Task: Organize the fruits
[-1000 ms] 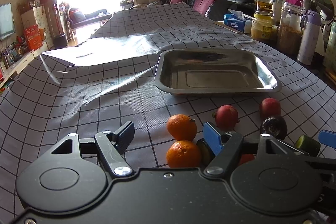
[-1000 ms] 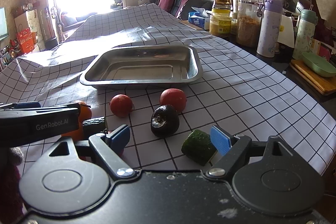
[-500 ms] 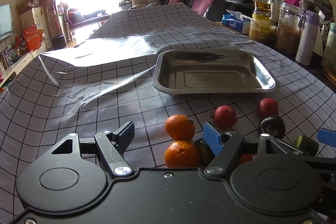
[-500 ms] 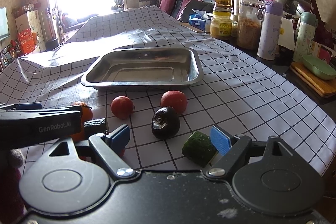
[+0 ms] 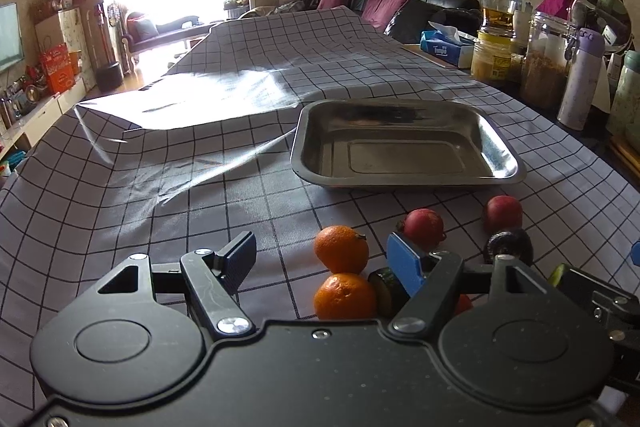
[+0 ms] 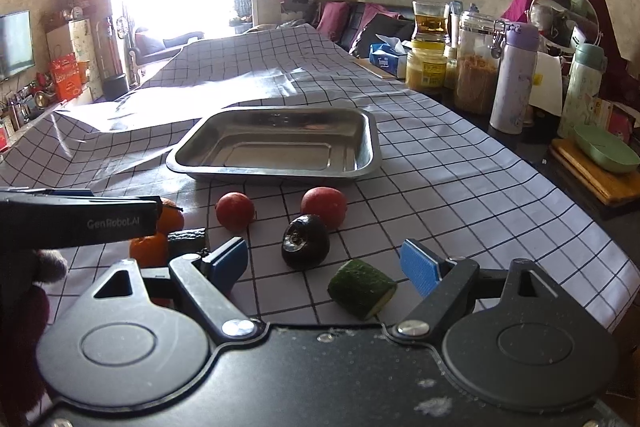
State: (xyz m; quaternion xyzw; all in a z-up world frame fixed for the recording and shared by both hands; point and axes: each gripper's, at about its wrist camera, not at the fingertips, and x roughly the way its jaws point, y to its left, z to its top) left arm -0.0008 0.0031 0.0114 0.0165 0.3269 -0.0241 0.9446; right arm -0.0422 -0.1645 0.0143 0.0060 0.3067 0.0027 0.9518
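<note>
An empty steel tray (image 5: 404, 183) (image 6: 276, 173) sits mid-table on the checked cloth. In front of it lie two oranges (image 5: 341, 249) (image 5: 345, 297), two red fruits (image 6: 235, 211) (image 6: 324, 202), a dark avocado (image 6: 305, 241) and two cucumber pieces (image 6: 362, 288) (image 6: 186, 239). My left gripper (image 5: 322, 259) is open, low over the cloth, with the oranges between its fingers. My right gripper (image 6: 324, 263) is open, with the avocado and the right cucumber piece just ahead between its fingers. The left gripper's body shows at the left of the right wrist view (image 6: 76, 221).
Jars, flasks, a tissue box (image 6: 386, 59) and a round mirror (image 6: 564, 15) line the right side. A green bowl on a wooden board (image 6: 604, 155) sits at the right edge. The cloth (image 5: 160, 163) is wrinkled and sunlit at the left.
Both grippers have eased slightly; the scene shifts a little lower and left in each view. No fruit has moved and both grippers stay open.
</note>
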